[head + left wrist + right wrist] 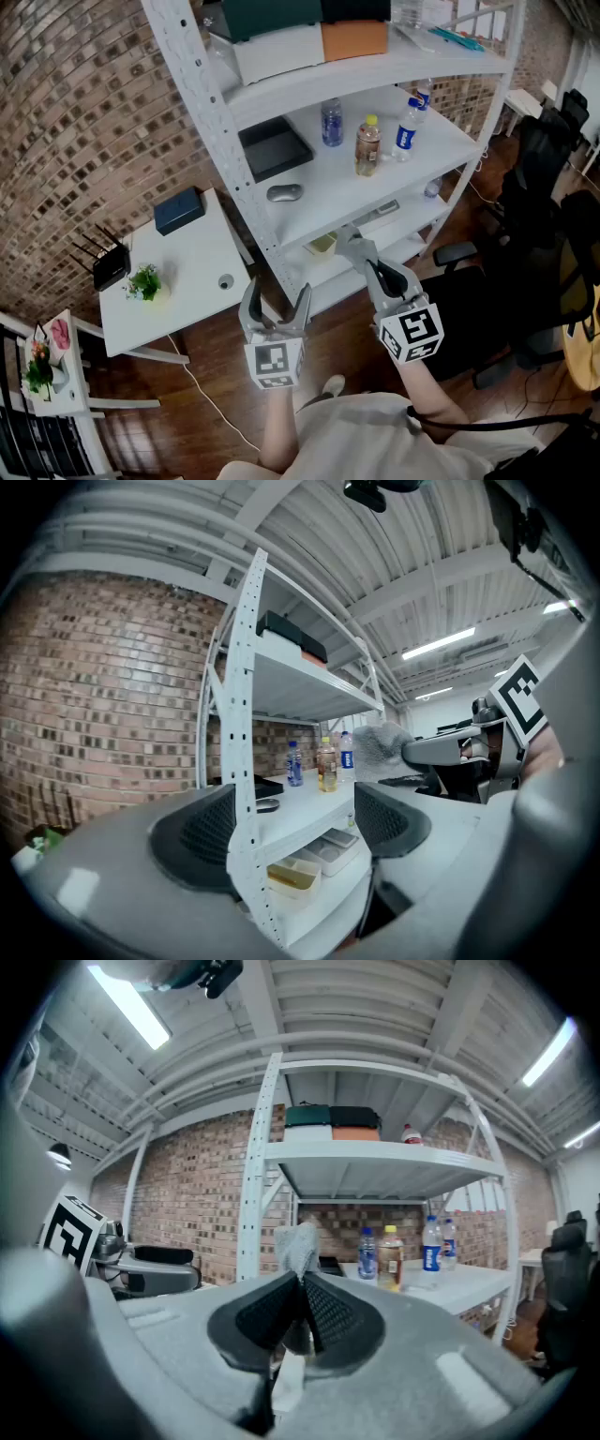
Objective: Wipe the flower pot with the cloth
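The right gripper is closed, its two black pads pinching a grey cloth whose loose end stands up above the fingertips. It is held level and points at a white metal shelf rack. The left gripper is held level beside it, a little nearer the person. Its jaws stand apart with nothing gripped between them, and only the rack's upright shows through the gap.

On the rack's middle shelf, ahead of the right gripper, stand a blue-labelled bottle, a yellow-capped bottle and a water bottle. A grey computer mouse lies nearer the shelf's front edge. On the shelf below, just beyond the cloth, sit shallow containers.

The flower pot, with a small green plant in it, is well apart from both grippers. It stands on a white table left of the rack, by the tabletop's left edge in the head view. It is just beside a black router, and a dark blue box lies at the tabletop's far edge. Neither gripper nor the cloth touches the pot.
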`<state>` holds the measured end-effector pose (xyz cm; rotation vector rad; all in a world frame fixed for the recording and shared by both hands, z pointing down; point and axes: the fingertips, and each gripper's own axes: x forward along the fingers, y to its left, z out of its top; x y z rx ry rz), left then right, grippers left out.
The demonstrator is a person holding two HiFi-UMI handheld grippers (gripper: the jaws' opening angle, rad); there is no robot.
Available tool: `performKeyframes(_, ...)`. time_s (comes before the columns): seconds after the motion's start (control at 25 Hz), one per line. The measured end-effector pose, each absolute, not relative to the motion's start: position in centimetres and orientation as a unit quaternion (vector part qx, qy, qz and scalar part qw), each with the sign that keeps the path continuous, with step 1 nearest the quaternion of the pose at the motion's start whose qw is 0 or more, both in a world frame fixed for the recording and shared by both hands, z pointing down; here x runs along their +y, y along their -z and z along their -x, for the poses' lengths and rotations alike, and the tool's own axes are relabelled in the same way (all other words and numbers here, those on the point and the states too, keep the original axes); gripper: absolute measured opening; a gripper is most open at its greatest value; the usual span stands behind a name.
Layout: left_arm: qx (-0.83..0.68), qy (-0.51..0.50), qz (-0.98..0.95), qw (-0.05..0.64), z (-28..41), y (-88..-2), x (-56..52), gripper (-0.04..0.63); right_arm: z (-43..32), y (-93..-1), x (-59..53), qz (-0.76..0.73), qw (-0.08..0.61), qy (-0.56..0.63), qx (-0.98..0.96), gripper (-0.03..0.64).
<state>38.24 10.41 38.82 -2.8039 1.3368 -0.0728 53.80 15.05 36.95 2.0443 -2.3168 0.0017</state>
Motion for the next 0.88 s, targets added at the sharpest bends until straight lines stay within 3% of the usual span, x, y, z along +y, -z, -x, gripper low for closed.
performKeyframes(0.44,0.557,0.026,0.830,-0.001,-31.1,-38.7,21.9,0.400,-43.7,-37.2,19.7,-0.497,0.013,-0.011,-0.867,0.008)
performKeyframes(0.88,0.683,0.040,0.729,-0.018,-17.4,-41.2,30.5,0.390,-30.3,-40.3,23.7,-0.357,0.016,-0.037,-0.933,0.008)
